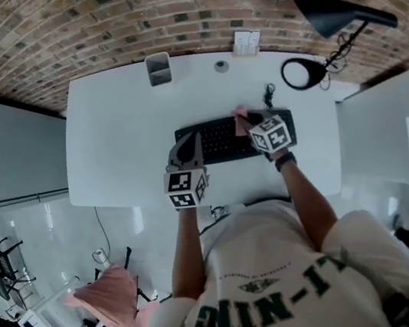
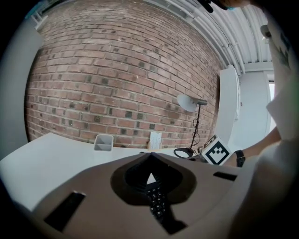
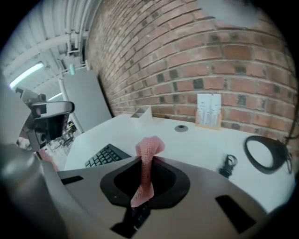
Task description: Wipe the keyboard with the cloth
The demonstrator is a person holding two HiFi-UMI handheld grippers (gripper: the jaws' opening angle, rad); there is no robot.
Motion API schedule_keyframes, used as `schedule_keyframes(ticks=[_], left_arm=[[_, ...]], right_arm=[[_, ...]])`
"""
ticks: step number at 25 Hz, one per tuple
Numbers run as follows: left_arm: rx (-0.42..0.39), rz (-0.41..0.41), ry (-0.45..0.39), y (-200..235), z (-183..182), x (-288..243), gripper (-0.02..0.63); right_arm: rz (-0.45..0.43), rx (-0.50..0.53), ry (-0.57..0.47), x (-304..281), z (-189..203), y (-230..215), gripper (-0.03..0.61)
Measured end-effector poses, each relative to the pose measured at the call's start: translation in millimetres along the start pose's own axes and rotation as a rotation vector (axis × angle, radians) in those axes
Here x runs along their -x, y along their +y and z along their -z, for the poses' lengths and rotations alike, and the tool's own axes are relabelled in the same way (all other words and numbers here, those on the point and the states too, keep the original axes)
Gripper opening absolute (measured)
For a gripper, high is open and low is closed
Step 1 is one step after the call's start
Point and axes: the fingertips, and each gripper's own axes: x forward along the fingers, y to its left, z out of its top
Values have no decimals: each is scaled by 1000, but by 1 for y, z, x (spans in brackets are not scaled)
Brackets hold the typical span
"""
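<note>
The black keyboard lies mid-desk on the white desk. My right gripper hovers over the keyboard's right end, shut on a pink cloth. In the right gripper view the cloth runs up between the jaws and curls over their tips, with the keyboard at the left. My left gripper is over the keyboard's left part, shut and holding nothing. Through the slit in the left gripper a few keyboard keys show.
At the desk's far edge, by the brick wall, stand a grey pen holder, a small card stand and a round puck. A black desk lamp with a ring base stands at the right, with a small cable nearby.
</note>
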Motion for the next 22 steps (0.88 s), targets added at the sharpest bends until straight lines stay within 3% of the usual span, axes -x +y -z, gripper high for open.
schedule_keyframes(ticks=[4,10,18,22], left_arm=[[12,-84,-9,28,2,26,2],[56,-172,-15,57,13,56,2],[94,-249,-25,83,25,91,2],[110,-265,-22,89,31,99,2]], right_arm=[[-173,185,7,-32,-22,68,20],[-334,286,79,-73,-36,140,20],[-480,534,254,-100,-23,212,20],[-542,567,318,-107,-10,229,20]])
